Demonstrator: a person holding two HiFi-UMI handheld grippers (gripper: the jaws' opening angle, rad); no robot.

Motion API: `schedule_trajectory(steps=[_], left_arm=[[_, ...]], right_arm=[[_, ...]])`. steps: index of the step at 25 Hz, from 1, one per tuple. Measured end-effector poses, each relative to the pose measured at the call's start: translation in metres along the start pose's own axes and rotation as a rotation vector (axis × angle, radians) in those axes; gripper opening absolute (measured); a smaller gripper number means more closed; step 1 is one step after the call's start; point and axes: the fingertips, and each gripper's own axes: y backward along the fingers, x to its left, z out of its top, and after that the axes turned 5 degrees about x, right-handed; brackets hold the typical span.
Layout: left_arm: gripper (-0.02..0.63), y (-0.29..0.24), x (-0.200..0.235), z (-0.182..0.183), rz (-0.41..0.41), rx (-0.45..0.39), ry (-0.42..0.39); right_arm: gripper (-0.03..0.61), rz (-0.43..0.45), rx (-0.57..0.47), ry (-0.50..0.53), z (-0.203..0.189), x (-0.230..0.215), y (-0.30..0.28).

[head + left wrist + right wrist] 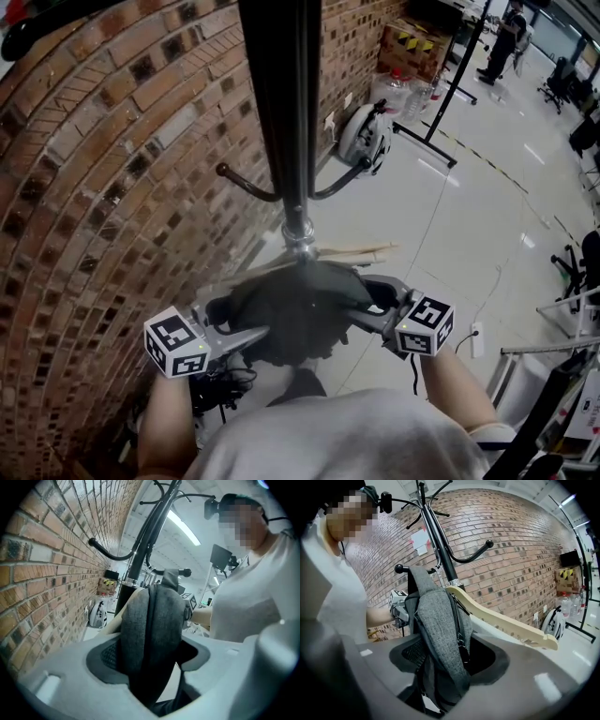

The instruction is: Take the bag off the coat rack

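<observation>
Bag (298, 317) seemingly pinched: left tongs (251, 335), right tongs (367, 311).

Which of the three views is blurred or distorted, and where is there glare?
Head view: the brick wall bends, and the bag is smeared. Left gripper view: the bag close to the lens is soft, the ceiling light glares. Right gripper view: sharpest, the bag's weave clear, the brick wall bowed.
</observation>
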Motion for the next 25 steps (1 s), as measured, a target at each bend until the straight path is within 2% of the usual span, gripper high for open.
schedule_trajectory(steps=[4,10,18,25], left_arm=[[0.221,0.001,0.001,0.002,0.023,-0.025,0.027],[0.193,0.006,-0.009,0.009,0.037,-0.04,0.026],[0.192,0.015,-0.034,0.024,0.066,-0.084,0.005],[0.192,0.017,-0.087,-0.005,0.084,-0.105,0.031]], right_arm=[[0.198,-0.033,0.0,-0.015,0.004,-0.001,0.001],[0.151,-0.025,-0.011,-0.03,0.009,0.013,0.013],[0.143,-0.023,-0.042,-0.018,0.02,0.035,0.035],[0.143,-0.003,-0.029,-0.017,-0.013,0.075,0.062]])
